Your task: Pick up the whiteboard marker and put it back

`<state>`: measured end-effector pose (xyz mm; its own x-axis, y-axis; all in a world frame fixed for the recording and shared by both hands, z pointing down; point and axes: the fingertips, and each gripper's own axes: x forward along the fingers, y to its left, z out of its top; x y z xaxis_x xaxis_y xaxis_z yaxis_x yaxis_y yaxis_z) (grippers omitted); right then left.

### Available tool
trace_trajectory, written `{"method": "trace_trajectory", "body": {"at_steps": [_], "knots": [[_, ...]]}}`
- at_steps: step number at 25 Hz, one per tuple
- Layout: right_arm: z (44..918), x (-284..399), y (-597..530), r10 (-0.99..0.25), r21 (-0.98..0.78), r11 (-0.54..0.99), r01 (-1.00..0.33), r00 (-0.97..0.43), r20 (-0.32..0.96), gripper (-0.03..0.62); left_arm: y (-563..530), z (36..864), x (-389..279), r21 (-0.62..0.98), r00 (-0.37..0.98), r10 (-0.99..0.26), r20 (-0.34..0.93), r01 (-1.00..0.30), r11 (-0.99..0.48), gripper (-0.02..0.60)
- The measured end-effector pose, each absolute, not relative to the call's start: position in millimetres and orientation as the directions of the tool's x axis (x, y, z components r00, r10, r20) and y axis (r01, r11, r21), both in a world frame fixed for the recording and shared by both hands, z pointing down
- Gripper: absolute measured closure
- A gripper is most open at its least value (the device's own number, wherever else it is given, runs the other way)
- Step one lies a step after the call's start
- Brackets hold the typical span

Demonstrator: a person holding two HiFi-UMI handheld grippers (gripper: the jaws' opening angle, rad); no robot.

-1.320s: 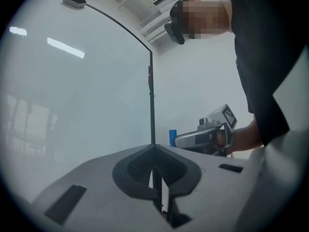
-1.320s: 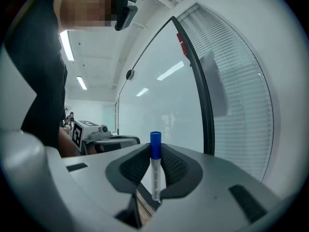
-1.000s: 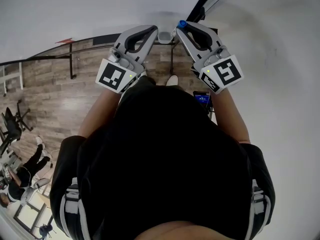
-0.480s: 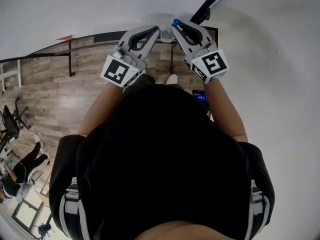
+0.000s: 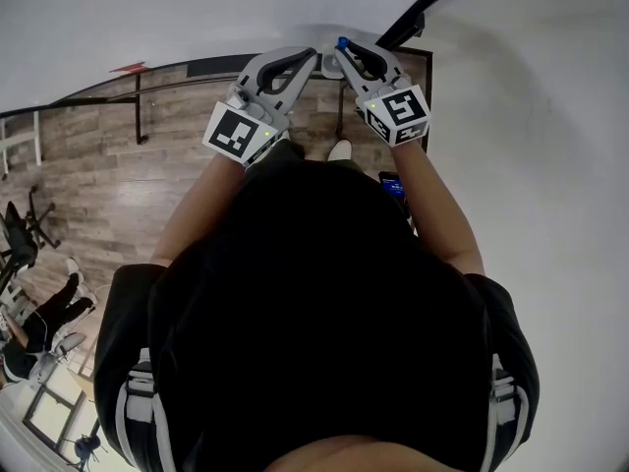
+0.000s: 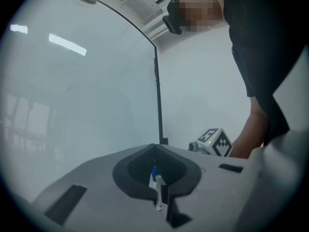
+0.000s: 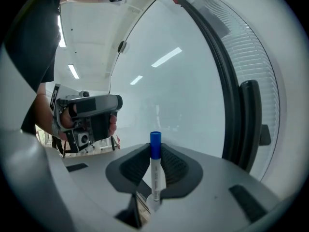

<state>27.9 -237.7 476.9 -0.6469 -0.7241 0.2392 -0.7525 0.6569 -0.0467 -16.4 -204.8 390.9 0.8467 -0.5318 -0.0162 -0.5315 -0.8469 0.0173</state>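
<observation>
A whiteboard marker [image 7: 155, 173] with a white body and a blue cap [image 7: 155, 144] stands upright between the jaws of my right gripper [image 7: 155, 178], which is shut on it. In the head view the cap [image 5: 342, 42] pokes out of the right gripper [image 5: 346, 51], close to the whiteboard [image 5: 197, 8]. My left gripper [image 5: 310, 58] is just left of it, tips almost touching, jaws together. In the left gripper view, a thin white and blue sliver [image 6: 155, 180] shows in the slit of the left gripper [image 6: 157, 190]; whether it is held cannot be told.
The whiteboard [image 7: 193, 91] fills the space ahead, with a black frame [image 7: 234, 95] on its right edge and a black post [image 6: 158, 105]. A pale tray [image 5: 326, 67] sits under the gripper tips. Below are wood flooring [image 5: 118, 195] and a person's legs [image 5: 44, 318].
My right gripper has carried the marker leftward and farther up toward the whiteboard, closing on the left gripper. The left gripper has shifted only slightly.
</observation>
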Motion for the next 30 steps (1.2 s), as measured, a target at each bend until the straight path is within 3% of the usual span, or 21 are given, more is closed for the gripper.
{"method": "trace_trajectory", "body": {"at_steps": [10, 30], "knots": [[508.9, 19.3, -242.3, -0.727, -0.028, 0.648, -0.761, -0.629, 0.276, 0.53, -212.8, 413.7, -26.8, 0.045, 0.843, -0.537, 0.006, -0.537, -0.842, 0.577], [590.6, 19.4, -244.3, -0.678, -0.082, 0.602, -0.794, -0.562, 0.473, 0.529, -215.8, 414.4, -35.6, 0.054, 0.839, -0.543, 0.033, -0.544, -0.837, 0.577]]}}
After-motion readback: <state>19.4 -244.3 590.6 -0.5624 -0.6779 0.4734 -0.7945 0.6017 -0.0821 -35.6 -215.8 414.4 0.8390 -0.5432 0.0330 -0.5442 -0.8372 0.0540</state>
